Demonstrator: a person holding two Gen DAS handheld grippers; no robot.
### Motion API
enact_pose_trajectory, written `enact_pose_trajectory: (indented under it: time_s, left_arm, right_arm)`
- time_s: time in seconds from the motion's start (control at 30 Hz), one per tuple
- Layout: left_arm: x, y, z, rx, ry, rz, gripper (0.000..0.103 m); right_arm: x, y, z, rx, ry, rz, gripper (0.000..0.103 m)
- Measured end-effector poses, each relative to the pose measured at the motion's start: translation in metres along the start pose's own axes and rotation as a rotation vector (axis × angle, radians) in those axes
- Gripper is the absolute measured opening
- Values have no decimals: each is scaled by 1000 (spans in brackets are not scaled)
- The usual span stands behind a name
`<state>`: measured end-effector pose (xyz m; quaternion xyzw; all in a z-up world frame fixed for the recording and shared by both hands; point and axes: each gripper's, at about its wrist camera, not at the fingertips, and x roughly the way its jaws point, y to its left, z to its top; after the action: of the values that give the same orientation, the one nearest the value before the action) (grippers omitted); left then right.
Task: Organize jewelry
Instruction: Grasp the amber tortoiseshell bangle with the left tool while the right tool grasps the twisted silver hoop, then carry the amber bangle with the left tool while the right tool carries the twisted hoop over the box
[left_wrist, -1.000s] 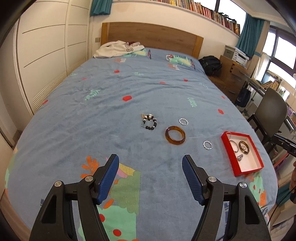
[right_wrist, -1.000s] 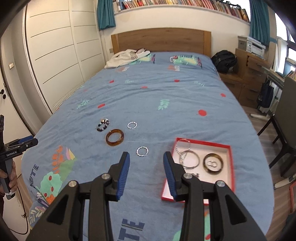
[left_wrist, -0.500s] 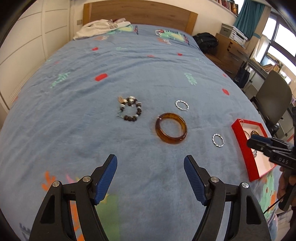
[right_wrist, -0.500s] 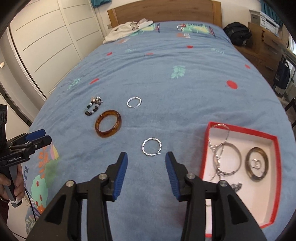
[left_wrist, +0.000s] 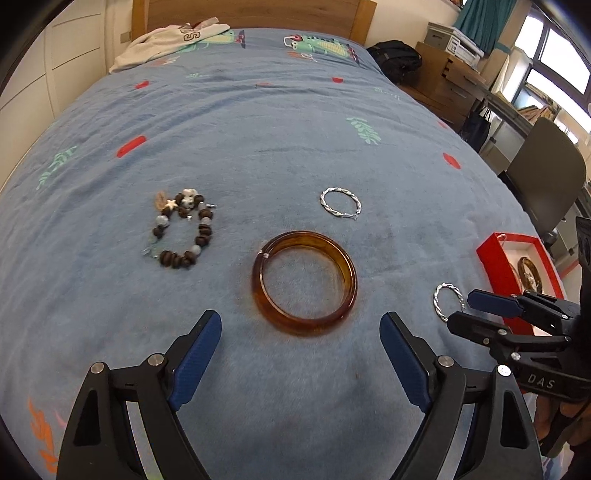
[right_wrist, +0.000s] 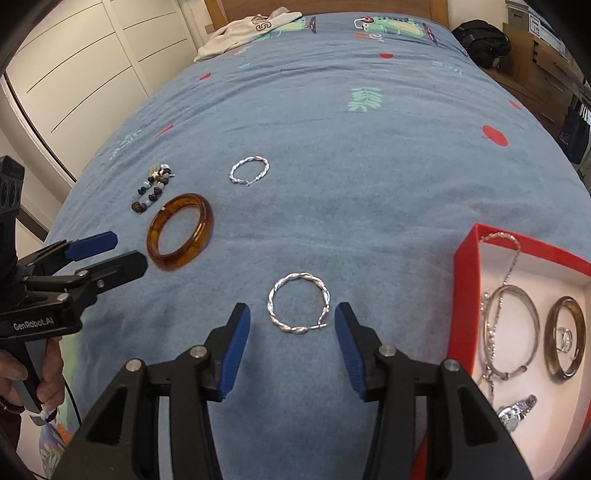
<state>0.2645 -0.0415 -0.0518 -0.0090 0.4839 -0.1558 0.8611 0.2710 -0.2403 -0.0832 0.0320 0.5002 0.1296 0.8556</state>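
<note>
Left gripper (left_wrist: 300, 328) gapes just near the amber bangle (left_wrist: 305, 283); right gripper (right_wrist: 291, 332), released, flanks a twisted silver hoop (right_wrist: 298, 308)

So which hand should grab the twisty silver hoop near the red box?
The right gripper. Its open fingers already sit either side of that twisted silver hoop, beside the red box. The left gripper is open in front of the amber bangle instead.
</note>
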Motion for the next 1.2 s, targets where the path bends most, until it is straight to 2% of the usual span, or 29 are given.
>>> enact_pose_trajectory:
  time_s: [0.3,0.63,0.7,0.73,0.87,1.2]
  left_arm:
    - [31,-4,7,4,27,39,87]
    - [46,-11,17,16,21,86,85]
    - [47,-12,18,18,20,89,83]
    - [48,-12,18,22,18,91,77]
    - [48,-9,19,8,10,81,77]
    - [36,-10,17,-3,-39,66,76]
  right_arm:
    - [21,0,4,-28,15,-30,47]
    - [26,-3,5,-22,16,-4,47]
    - [27,-3,4,-20,12,-4,46]
    - [27,-3,4,-20,12,-4,46]
    - [26,-4,3,-20,3,-13,38]
    - [20,-5,2,-23,-14,-10,37]
